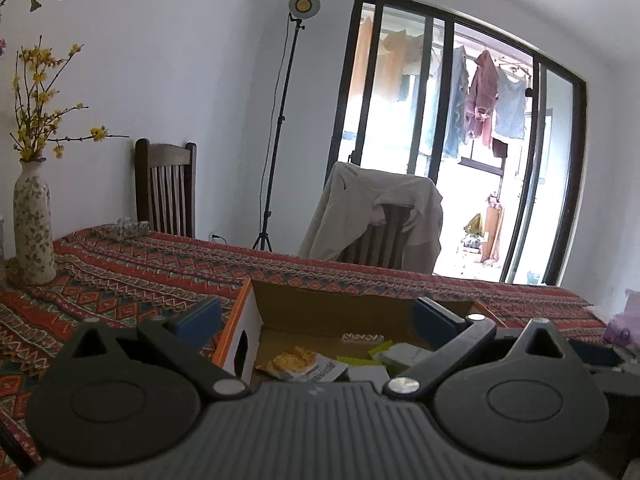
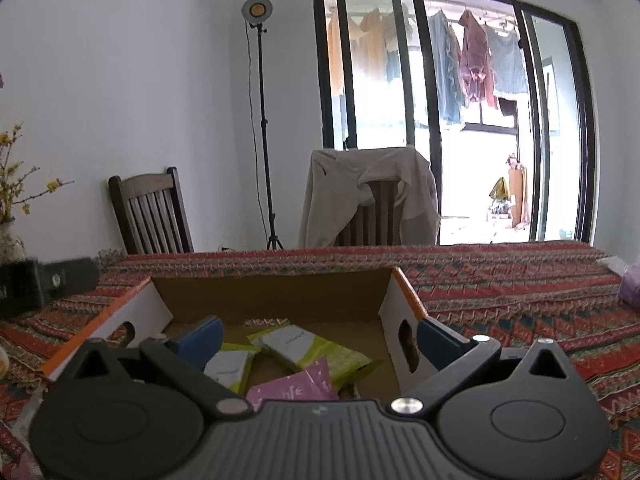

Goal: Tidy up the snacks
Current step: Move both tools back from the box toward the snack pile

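An open cardboard box with orange edges and white sides sits on the patterned tablecloth. Inside it lie snack packets: a cracker packet, yellow-green packets and a pink packet. My left gripper hovers open above the box's left end, nothing between its blue-padded fingers. Over the box's near side my right gripper is open too, holding nothing. The left gripper's body shows at the left edge of the right wrist view.
A floral vase with yellow blossoms stands at the table's left. Two wooden chairs stand behind the table, one draped with a beige jacket. A lamp on a tripod stands by the wall. A purple bag lies at the right.
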